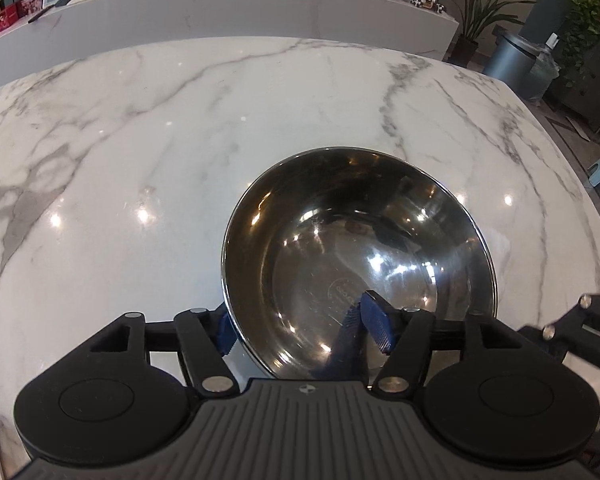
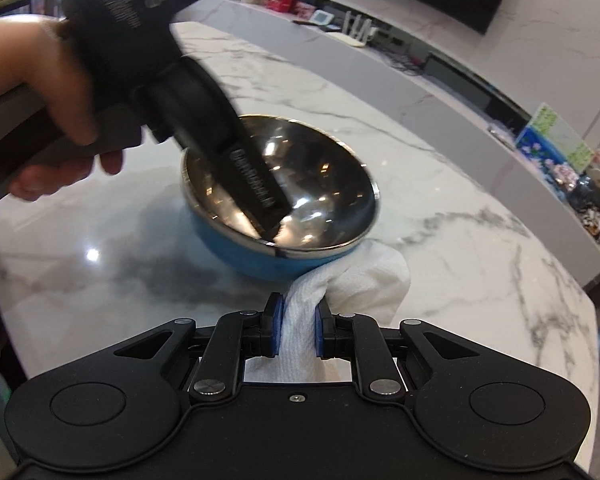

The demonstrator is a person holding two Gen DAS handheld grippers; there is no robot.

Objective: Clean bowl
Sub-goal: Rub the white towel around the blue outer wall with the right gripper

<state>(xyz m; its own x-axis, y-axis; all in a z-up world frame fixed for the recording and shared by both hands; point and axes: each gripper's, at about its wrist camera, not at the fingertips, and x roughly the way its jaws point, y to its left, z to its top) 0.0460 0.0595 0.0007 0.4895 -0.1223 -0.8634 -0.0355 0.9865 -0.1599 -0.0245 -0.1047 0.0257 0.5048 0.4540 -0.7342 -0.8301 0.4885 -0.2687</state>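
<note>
1. Where the marble table (image 1: 180, 140) carries everything, its surface fills both views.
2. Bowl (image 2: 300, 184): steel inside, blue outside, upright on the table, at 12 o'clock from the right gripper and near it.
3. Left gripper (image 1: 300, 328): straddles the bowl's near rim, one finger inside, one outside; whether it pinches the wall I cannot tell.
4. Right gripper (image 2: 298, 330): clamped on a white paper towel (image 2: 340, 280), whose far end touches the bowl's outer wall. Likely next: lift towel over the rim.
</note>
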